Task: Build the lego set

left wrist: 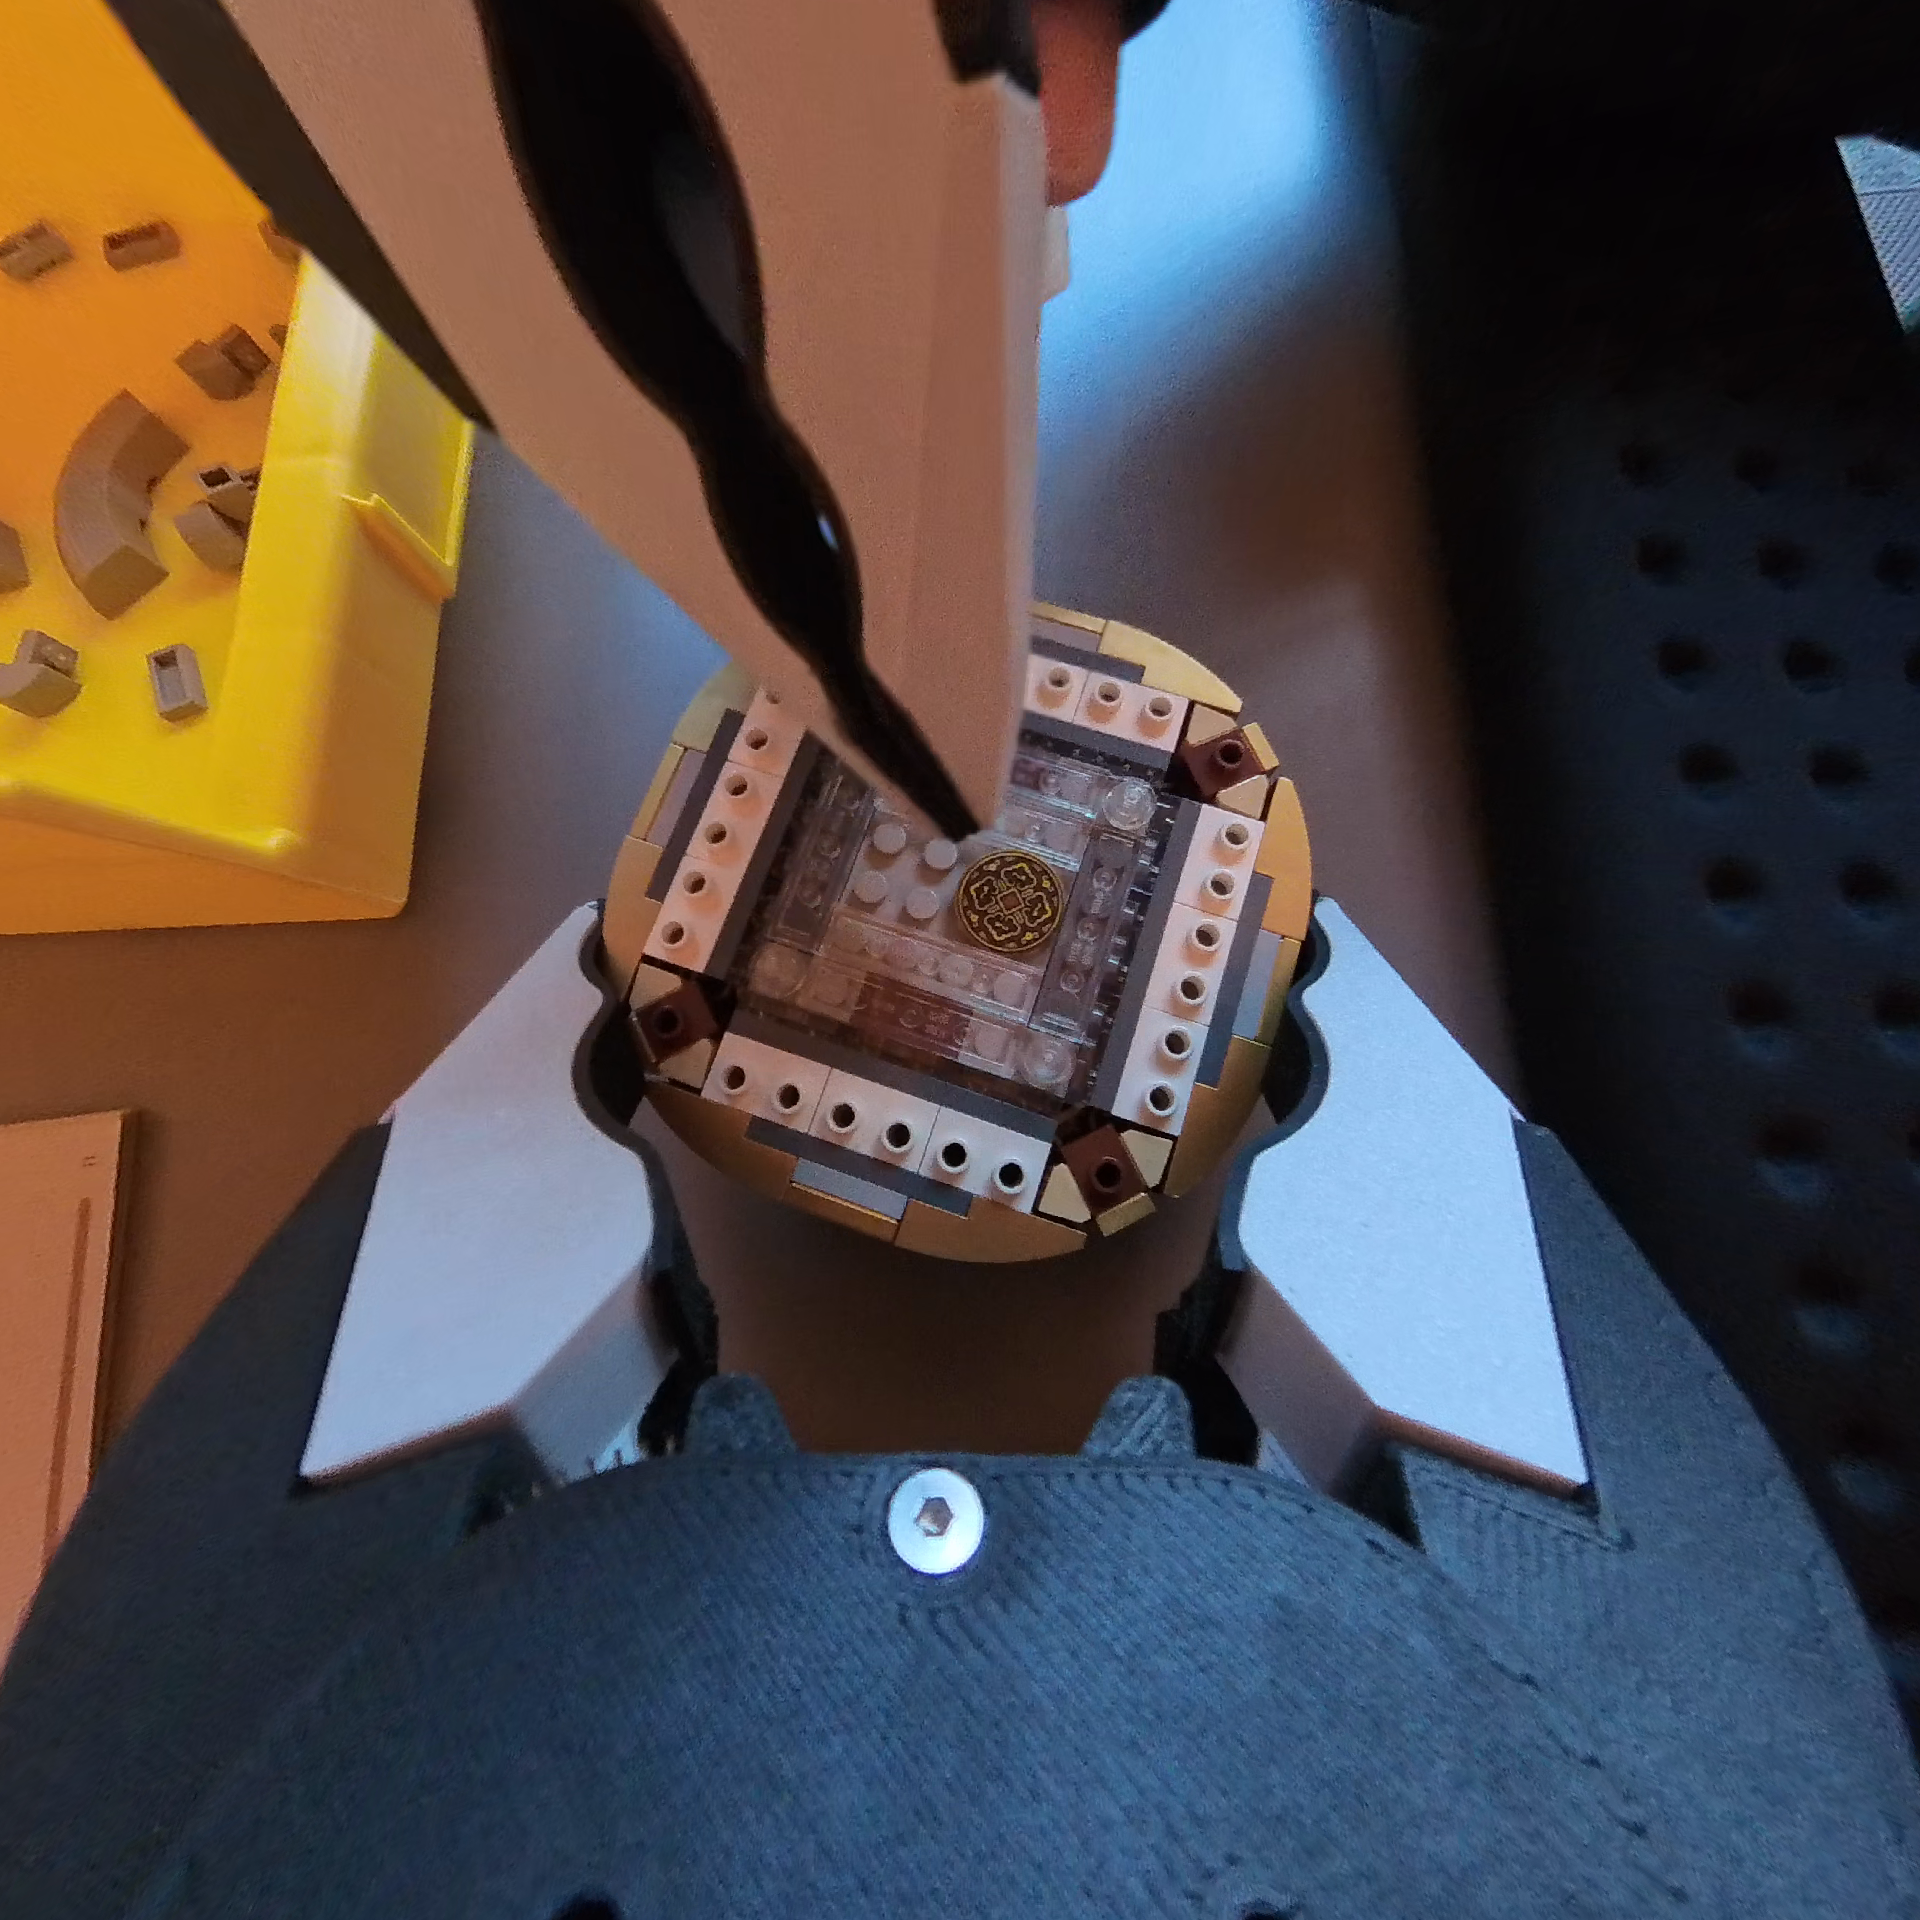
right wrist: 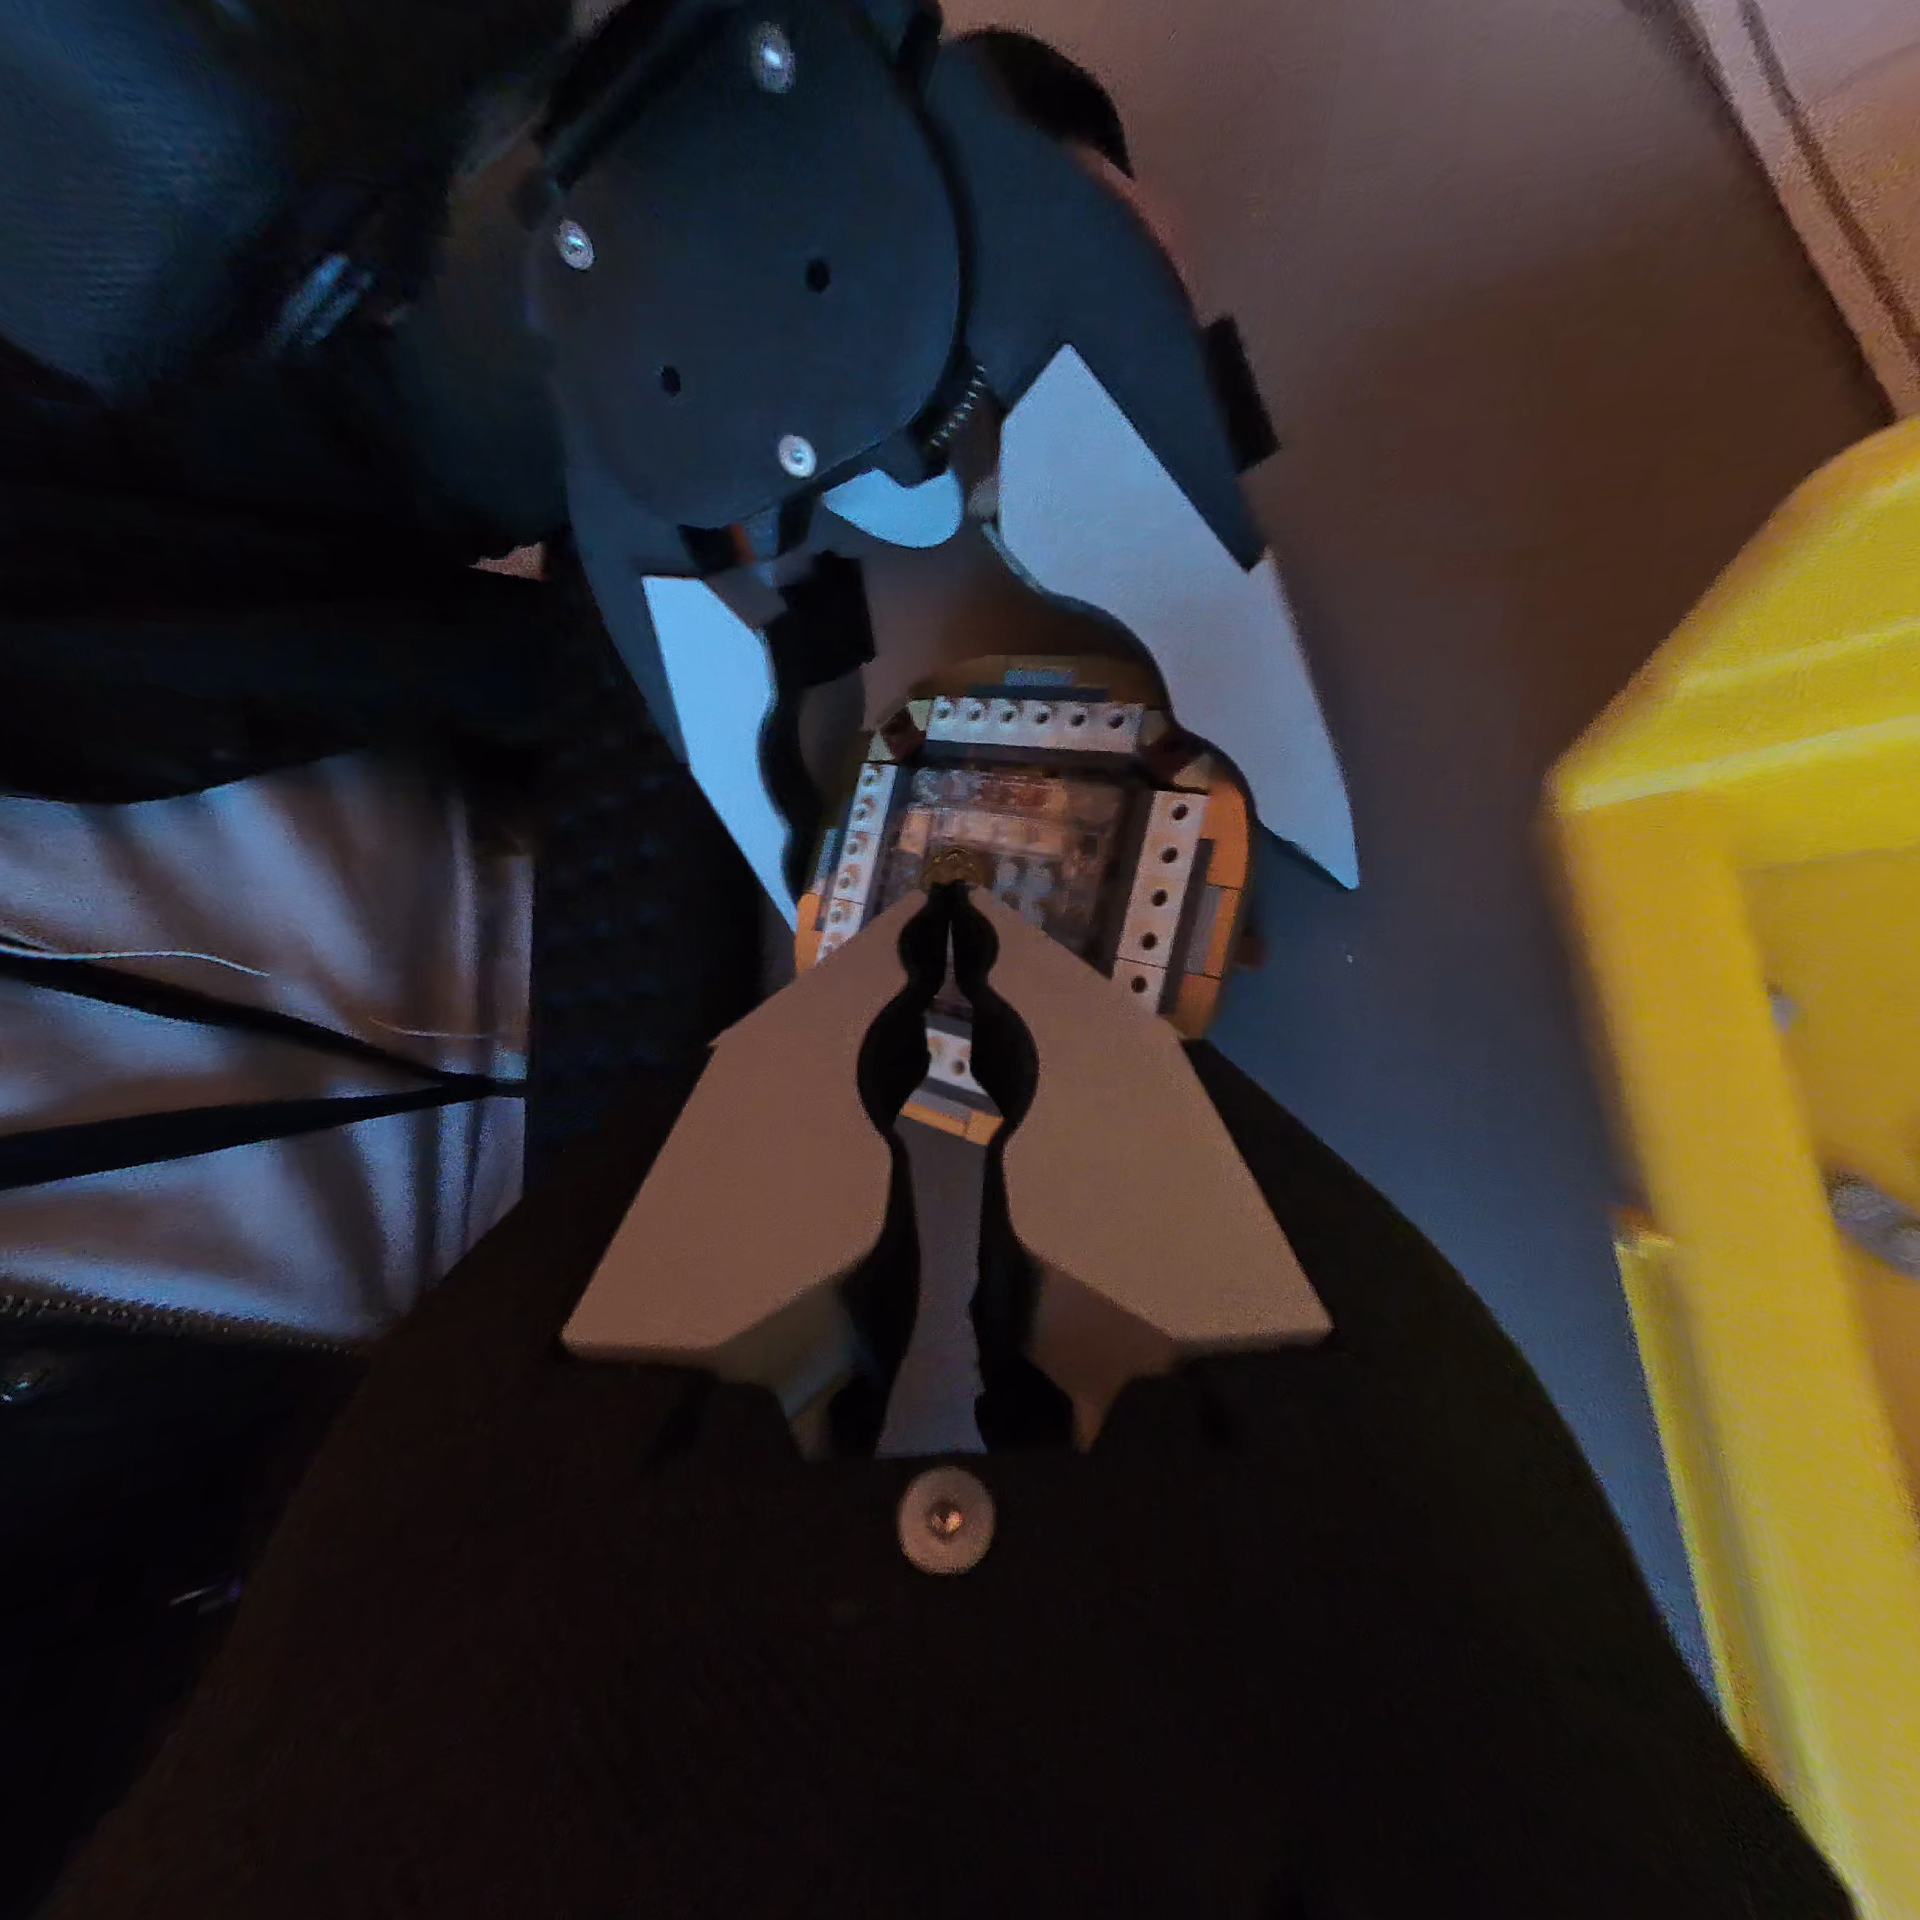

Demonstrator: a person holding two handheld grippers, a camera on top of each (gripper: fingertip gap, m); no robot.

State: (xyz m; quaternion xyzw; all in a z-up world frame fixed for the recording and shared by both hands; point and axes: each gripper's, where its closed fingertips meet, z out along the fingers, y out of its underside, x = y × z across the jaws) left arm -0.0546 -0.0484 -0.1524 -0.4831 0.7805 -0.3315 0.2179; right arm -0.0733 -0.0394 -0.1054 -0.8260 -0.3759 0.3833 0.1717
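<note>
Grey counter [left wrist: 520, 582] carries a yellow plastic parts tray [left wrist: 343, 665]; left gripper [left wrist: 951, 997] fingers clamp the round gold-and-white lego base [left wrist: 951, 1174]. Right gripper [right wrist: 948, 883], fingers nearly closed, presses beside the black-and-gold printed round tile [left wrist: 1010, 897]; an off-centre push could tilt it.

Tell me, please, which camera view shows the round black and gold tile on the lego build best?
The left wrist view: the round tile lies sharp, nearly top-down and unobstructed among clear plates. In the right wrist view only a sliver shows, blurred, just beyond the right gripper tips.
</note>
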